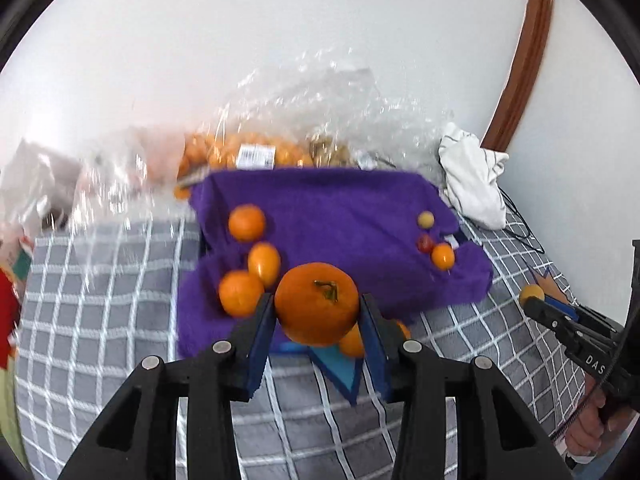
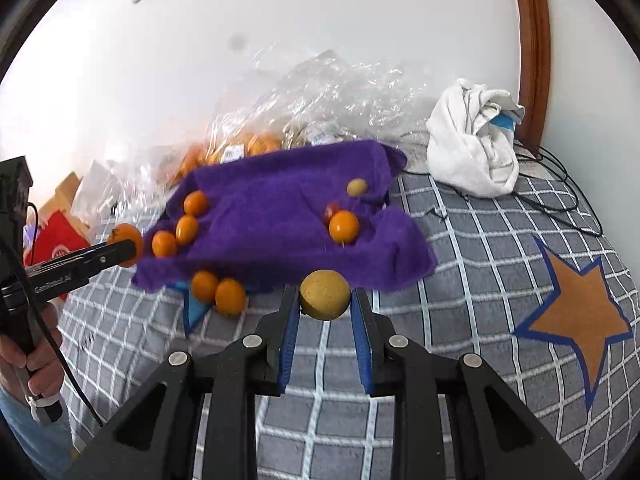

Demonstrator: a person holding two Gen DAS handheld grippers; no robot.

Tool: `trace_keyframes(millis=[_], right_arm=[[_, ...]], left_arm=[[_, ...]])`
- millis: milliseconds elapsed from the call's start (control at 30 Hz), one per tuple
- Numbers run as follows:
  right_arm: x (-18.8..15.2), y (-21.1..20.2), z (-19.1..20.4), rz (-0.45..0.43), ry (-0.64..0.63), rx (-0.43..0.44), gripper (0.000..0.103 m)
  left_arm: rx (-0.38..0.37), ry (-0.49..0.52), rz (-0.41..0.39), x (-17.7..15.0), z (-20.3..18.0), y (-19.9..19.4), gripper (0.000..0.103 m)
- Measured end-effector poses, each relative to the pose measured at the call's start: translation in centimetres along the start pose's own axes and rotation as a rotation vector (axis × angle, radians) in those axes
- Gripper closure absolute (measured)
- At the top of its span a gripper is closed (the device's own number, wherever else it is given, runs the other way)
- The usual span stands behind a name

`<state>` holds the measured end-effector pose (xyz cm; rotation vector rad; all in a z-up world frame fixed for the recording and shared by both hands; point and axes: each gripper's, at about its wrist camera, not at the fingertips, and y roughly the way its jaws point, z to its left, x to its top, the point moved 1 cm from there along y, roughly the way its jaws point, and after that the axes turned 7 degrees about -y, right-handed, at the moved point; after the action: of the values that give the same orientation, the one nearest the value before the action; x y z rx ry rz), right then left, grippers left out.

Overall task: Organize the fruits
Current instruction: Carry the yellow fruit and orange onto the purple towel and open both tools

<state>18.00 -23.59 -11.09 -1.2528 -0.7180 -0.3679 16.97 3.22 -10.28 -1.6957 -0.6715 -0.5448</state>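
Left tool clamps a stemmed orange at the purple towel's near edge; right tool clamps a yellow fruit there too. Towel carries small oranges; the clear bag behind holds more. Only the right view shows the star patch.

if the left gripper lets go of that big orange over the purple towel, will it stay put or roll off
The big orange is round and smooth, so it would probably roll a little. The purple towel looks plush and rumpled, which should slow it, as the small oranges resting there suggest. Near the sagging front edge it might roll off; two fruits already lie beyond it.
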Motion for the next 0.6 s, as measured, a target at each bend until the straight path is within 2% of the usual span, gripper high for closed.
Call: trace_keyframes(millis=[200, 333, 600], right_arm=[[3.5, 0.5, -0.2, -0.037, 0.023, -0.055, 0.077], [4.9, 2.0, -0.6, -0.037, 0.046, -0.084, 0.077], [5.5, 5.8, -0.1, 0.022, 0.044, -0.1, 0.077]], left_arm=[[-0.027, 0.054, -0.022, 4.5, -0.6, 0.4, 0.063], [-0.016, 0.088, -0.043, 6.8, -1.3, 1.7, 0.063], [-0.054, 0.103, 0.007, 7.5, -1.3, 6.0, 0.063]])
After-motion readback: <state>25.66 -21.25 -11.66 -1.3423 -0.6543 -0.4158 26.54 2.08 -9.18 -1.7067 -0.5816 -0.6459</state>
